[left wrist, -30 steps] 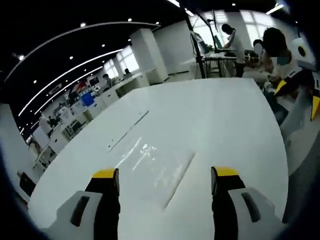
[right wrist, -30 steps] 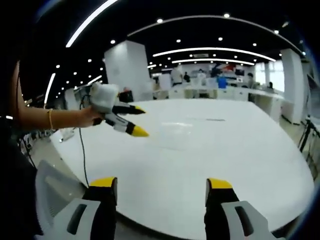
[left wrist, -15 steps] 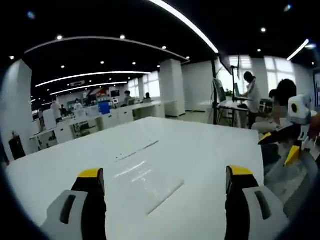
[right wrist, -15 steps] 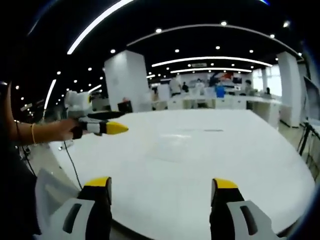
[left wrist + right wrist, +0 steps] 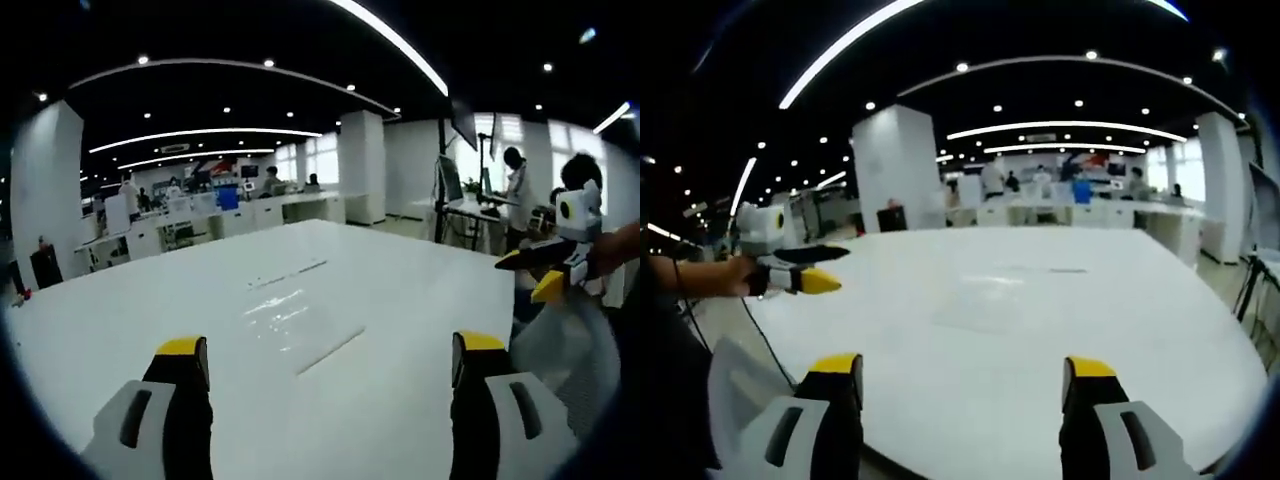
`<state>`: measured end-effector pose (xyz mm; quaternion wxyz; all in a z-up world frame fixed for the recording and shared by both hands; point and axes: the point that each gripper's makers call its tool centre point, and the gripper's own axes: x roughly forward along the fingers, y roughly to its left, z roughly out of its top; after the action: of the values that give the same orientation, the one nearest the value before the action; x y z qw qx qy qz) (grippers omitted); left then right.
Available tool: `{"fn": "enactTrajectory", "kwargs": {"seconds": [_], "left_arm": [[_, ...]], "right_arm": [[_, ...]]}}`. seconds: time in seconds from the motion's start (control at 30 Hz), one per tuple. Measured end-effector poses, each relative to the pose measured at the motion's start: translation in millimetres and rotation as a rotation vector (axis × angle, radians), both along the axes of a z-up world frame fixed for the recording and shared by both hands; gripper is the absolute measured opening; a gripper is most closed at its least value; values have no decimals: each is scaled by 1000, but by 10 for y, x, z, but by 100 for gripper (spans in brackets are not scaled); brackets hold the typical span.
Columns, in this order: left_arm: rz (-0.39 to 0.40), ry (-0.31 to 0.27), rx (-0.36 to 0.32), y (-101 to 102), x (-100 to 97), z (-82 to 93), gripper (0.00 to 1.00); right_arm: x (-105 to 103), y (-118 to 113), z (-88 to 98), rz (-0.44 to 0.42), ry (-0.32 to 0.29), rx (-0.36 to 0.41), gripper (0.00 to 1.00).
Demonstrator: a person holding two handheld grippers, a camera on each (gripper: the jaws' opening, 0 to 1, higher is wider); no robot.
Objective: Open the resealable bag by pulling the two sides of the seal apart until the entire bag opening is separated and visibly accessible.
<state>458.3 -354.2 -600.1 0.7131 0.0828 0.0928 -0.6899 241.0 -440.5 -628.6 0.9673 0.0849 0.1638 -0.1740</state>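
The bag (image 5: 300,315) lies flat and sealed mid-table (image 5: 400,280), clear film barely visible against the white top. Both grippers hang well short of it, the left gripper (image 5: 325,345) spread and empty, the right gripper (image 5: 965,365) likewise. The risk: jaws may close on both layers together, or slide the bag instead of parting the seal.

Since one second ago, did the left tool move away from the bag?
Yes. In the right gripper view, the left tool has drawn back leftward past the table edge, away from the bag.
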Motion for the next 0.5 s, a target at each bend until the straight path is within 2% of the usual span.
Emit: {"fn": "enactTrajectory", "kwargs": {"seconds": [0.1, 0.2, 0.33, 0.47, 0.5], "left_arm": [[0, 6, -1, 106, -73, 12, 100], [11, 71, -154, 178, -170, 227, 100], [32, 48, -110, 290, -213, 193, 100], [47, 55, -136, 361, -244, 263, 100], [59, 30, -148, 377, -230, 269, 100]], "right_arm": [[19, -28, 29, 6, -4, -25, 82], [35, -54, 57, 6, -9, -43, 82], [42, -67, 61, 10, -12, -46, 82], [44, -61, 67, 20, -9, -55, 82], [44, -63, 71, 19, -12, -56, 82]]}}
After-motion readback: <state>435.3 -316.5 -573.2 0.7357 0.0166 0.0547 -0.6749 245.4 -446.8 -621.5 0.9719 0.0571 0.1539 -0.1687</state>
